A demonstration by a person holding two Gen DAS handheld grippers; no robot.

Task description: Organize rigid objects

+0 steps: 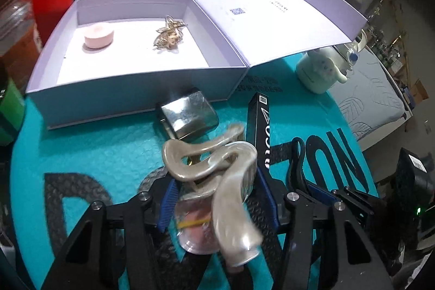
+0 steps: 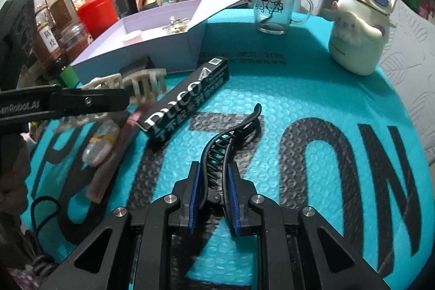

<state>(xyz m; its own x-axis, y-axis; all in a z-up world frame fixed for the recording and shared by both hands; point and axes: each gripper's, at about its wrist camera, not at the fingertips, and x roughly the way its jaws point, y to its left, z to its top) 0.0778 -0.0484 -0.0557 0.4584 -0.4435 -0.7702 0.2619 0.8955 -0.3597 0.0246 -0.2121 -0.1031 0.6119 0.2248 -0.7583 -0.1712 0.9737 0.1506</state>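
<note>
My left gripper [image 1: 214, 181] is shut on a pearly white hair claw clip [image 1: 209, 159], held just above the teal mat; the clip also shows in the right wrist view [image 2: 130, 84]. My right gripper [image 2: 213, 175] is shut on a black hair clip [image 2: 228, 143] resting on the mat. The open lilac box [image 1: 114, 89] lies beyond, with a pink round case [image 1: 98, 35] and a gold hair clip [image 1: 170, 36] inside. A silver metal case [image 1: 189, 113] and a long black box [image 2: 187, 97] lie in front of the lilac box.
A teal bubble mat [image 2: 312, 99] covers the table. A white character bottle [image 2: 359, 29] and a glass mug [image 2: 274, 10] stand at the right. Jars [image 2: 59, 26], a red can [image 2: 98, 12] and clutter crowd the far left. A small clear packet [image 2: 100, 146] and a pink stick [image 2: 114, 151] lie on the mat.
</note>
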